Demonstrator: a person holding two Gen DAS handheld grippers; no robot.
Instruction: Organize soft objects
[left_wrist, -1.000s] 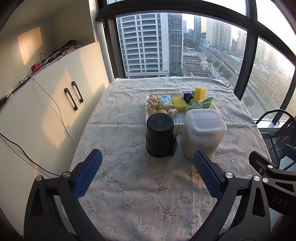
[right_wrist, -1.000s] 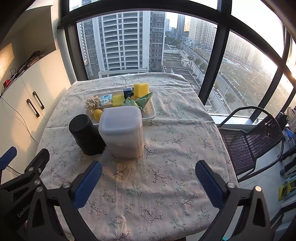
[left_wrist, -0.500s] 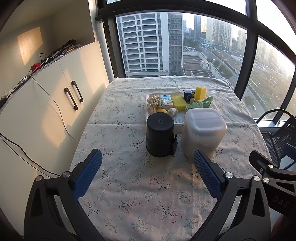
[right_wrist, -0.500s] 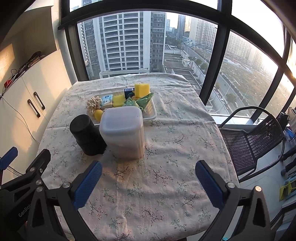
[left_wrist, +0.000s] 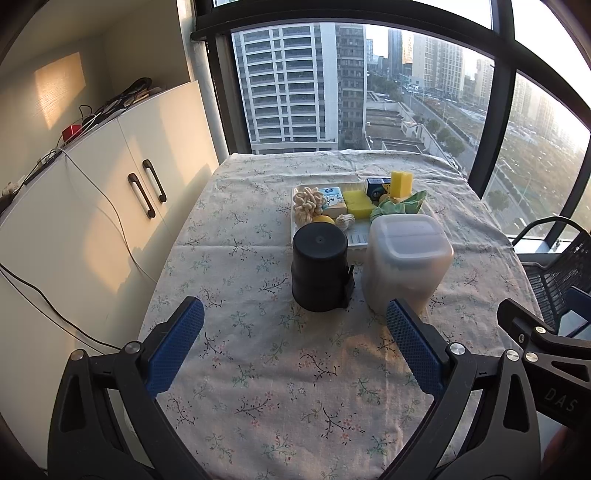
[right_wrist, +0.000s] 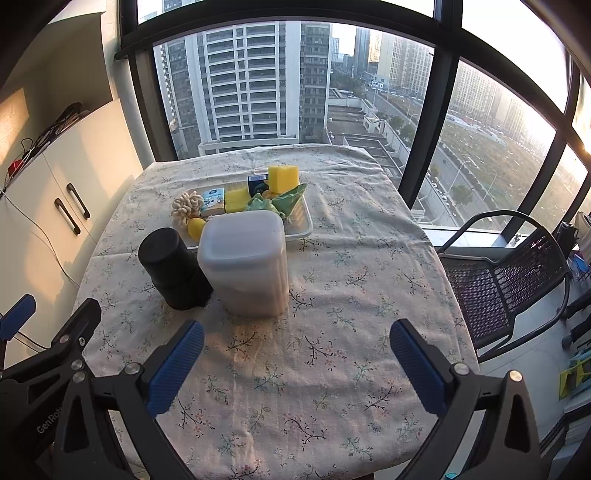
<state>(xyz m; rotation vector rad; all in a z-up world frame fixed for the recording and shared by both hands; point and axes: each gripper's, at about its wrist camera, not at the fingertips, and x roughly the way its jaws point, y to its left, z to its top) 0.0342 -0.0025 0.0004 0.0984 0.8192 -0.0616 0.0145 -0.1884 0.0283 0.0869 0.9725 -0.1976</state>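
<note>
Left tool (left_wrist: 293, 328): blue-padded fingers spread wide, nothing between them, held low over the near part of the surface (left_wrist: 258, 387).
Right tool (right_wrist: 295, 343): fingers likewise spread, empty, over the near edge; its frame shows at the right of the left view.
Tray (right_wrist: 304, 221): white, shallow, lying on the flowered cloth behind the two containers, toward the window side.
Rope knot (left_wrist: 308, 203): cream, coiled, at the tray's left end.
Small knot (left_wrist: 345, 221): cream, at the tray's near edge beside the yellow ball (right_wrist: 196, 227).
Flat sponge (left_wrist: 356, 201): yellow, lying mid-tray, just beside a light blue-printed pack (left_wrist: 332, 199).
Tall sponge (right_wrist: 282, 177): yellow, standing upright at the far right, next to a dark blue box (right_wrist: 258, 183).
Cloth (right_wrist: 284, 199): green, crumpled, at the tray's right side, partly hidden by the box lid in the left view.
Black cup (left_wrist: 319, 269): cylindrical, standing just in front of the tray, left of the clear box.
Clear box (right_wrist: 245, 262): frosted, lidded, upright, just beside the cup; whether they touch cannot be told.
Change from earlier frames: none of note; both tools hold the same spread and nearly the same place, and all items lie as before.
</note>
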